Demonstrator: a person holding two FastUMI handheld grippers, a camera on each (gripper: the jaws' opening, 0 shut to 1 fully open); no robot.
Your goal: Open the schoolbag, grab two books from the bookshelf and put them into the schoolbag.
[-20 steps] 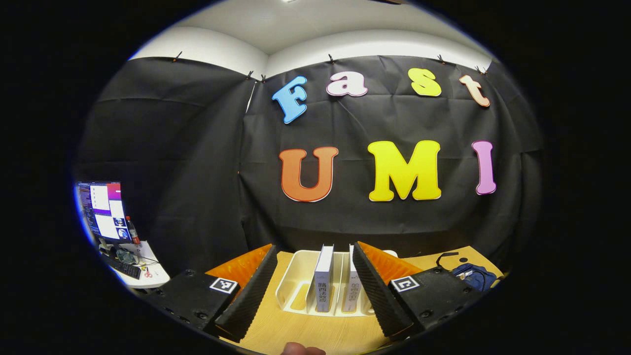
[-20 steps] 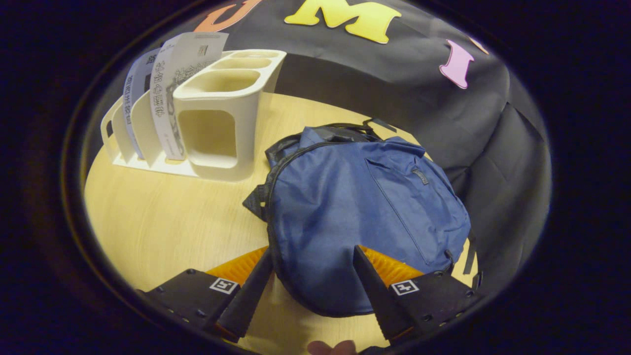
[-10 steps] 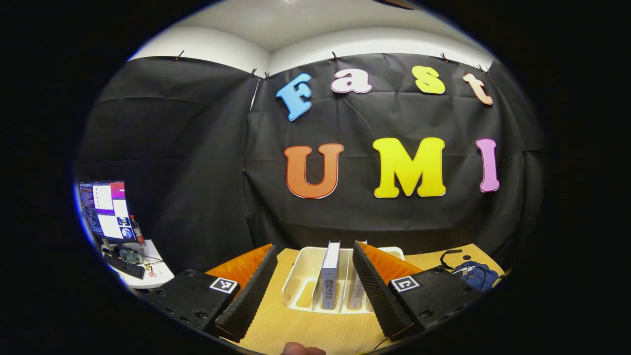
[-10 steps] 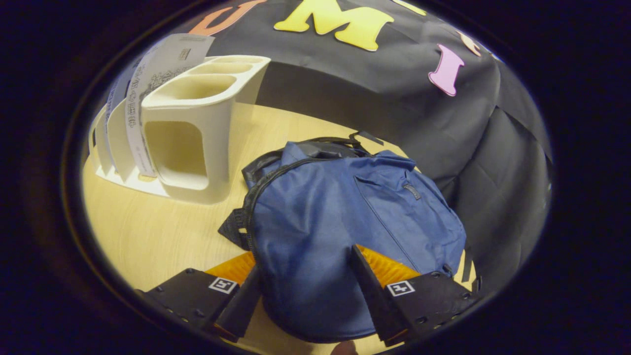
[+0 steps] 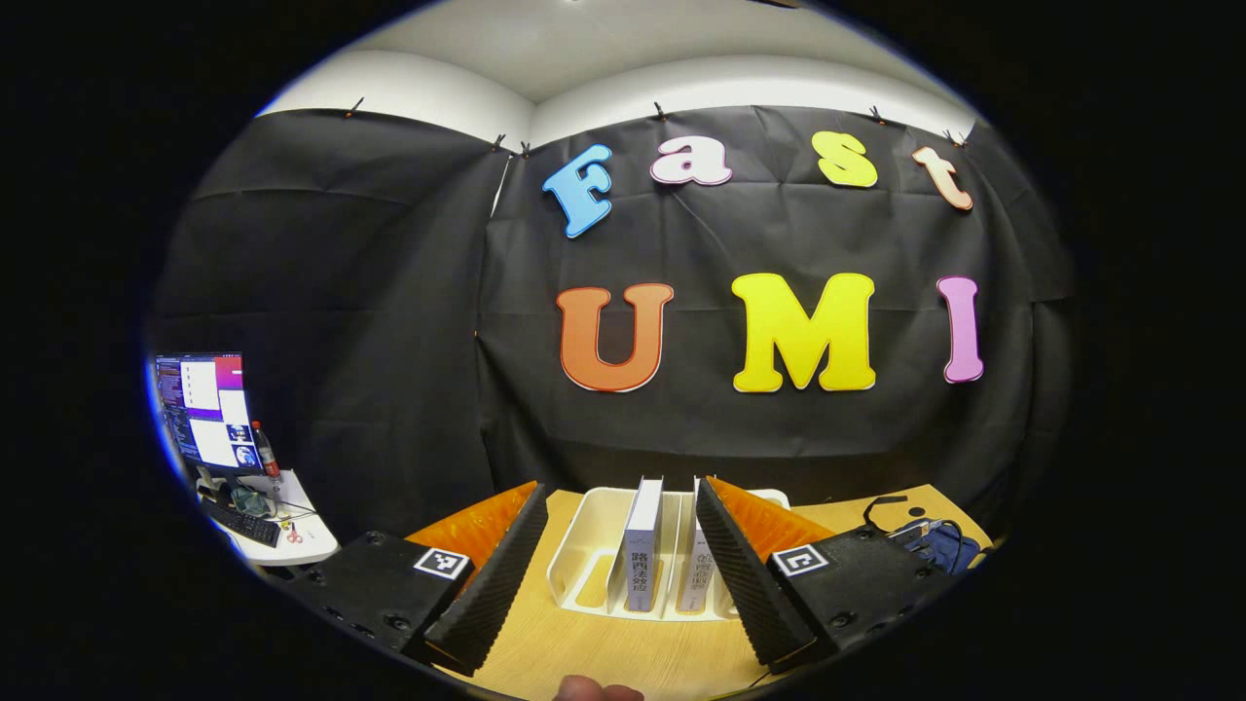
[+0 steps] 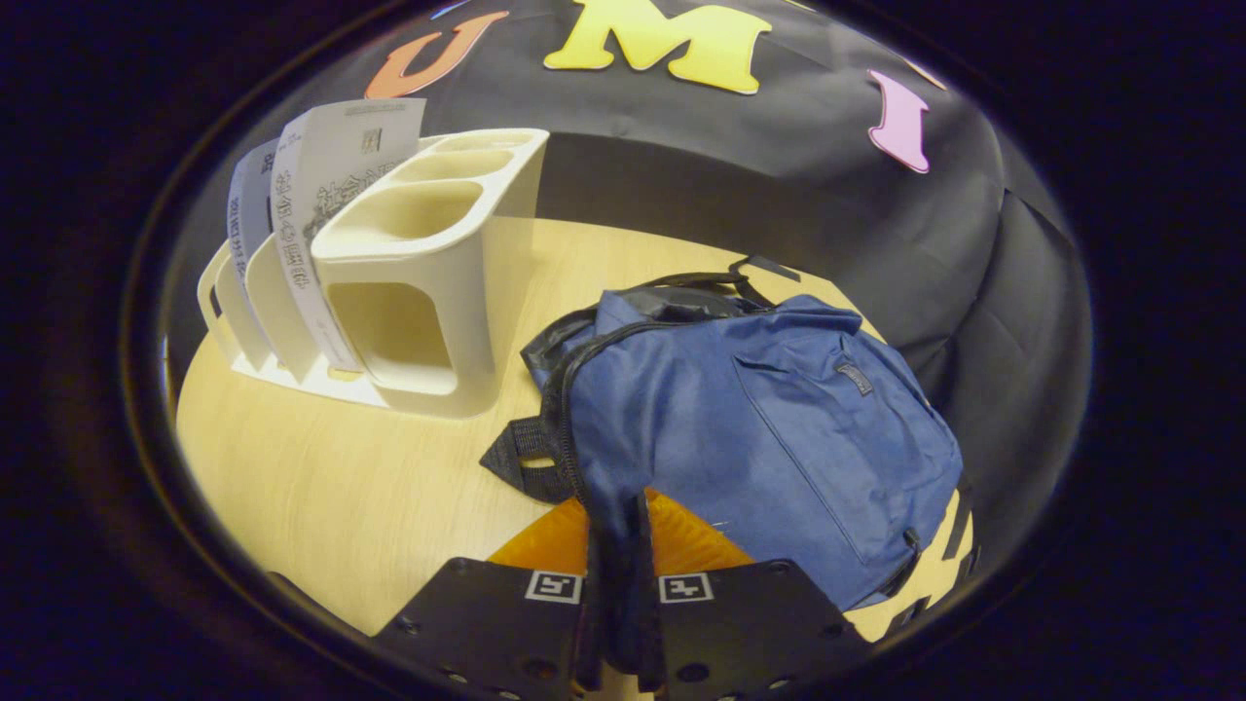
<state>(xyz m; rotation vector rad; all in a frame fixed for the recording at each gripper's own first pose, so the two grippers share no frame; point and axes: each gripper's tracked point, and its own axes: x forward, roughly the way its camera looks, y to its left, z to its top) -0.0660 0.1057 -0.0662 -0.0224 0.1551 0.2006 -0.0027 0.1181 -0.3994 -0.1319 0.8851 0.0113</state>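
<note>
I'm clamping my right gripper (image 6: 615, 545) on the near edge of the blue schoolbag (image 6: 769, 428), both fingers pinching a fold of fabric w/ the black zipper line (image 6: 563, 409) running just left of the pinch. The bag is lying flat on the wooden table (image 6: 341, 487), right beside the cream bookshelf (image 6: 428, 282); the main compartment is looking zipped still. I'm holding my left gripper (image 5: 613, 565) spread wide & empty above the table, facing the bookshelf (image 5: 584, 555) head-on. Two books are standing upright in its slots: the grey-spined book (image 5: 642, 545) showing between my fingers, the white book (image 5: 697, 574) right next to it, partly hidden behind my right-side finger (image 5: 740, 574). Far left, a monitor (image 5: 202, 409) is glowing on a side desk.
</note>
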